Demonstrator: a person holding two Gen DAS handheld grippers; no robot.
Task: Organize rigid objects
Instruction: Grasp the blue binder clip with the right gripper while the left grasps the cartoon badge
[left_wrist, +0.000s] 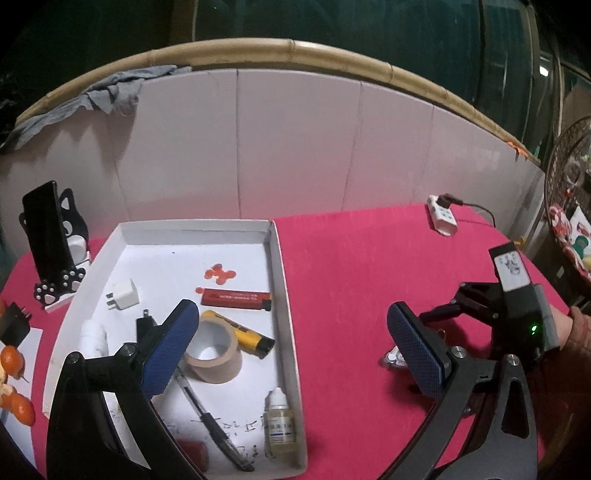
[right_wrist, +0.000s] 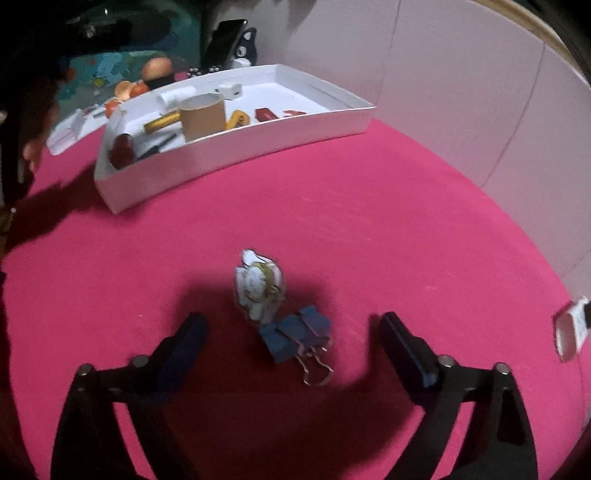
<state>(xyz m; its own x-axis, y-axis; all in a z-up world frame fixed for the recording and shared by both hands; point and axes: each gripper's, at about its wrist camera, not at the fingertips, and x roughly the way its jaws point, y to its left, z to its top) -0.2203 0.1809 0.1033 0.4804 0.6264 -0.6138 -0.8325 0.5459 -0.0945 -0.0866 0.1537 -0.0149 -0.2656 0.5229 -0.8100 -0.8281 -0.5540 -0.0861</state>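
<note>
Right gripper (right_wrist: 293, 334) over the clip (right_wrist: 295, 338) — fingers apart, nothing held.
The clip lies on the pink tabletop (right_wrist: 369, 221), touching a small figure (right_wrist: 258, 288) — closing could snag both or push the clip away. The white tray (right_wrist: 236, 151) holds tape, lighters, pen, bottle, charger. Left gripper (left_wrist: 288, 350) gapes empty above it.

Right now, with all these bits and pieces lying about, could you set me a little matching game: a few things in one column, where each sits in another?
Things:
1. brown roll of packing tape
2. dark blue metal binder clip
3. white power strip with a black plug
4. small clear dropper bottle

Places:
A. far edge of the pink tablecloth
B. near right corner of the white tray
C. middle of the white tray
D. on the cloth between the open right tongs

Pairs: 1-C, 2-D, 3-A, 4-B
</note>
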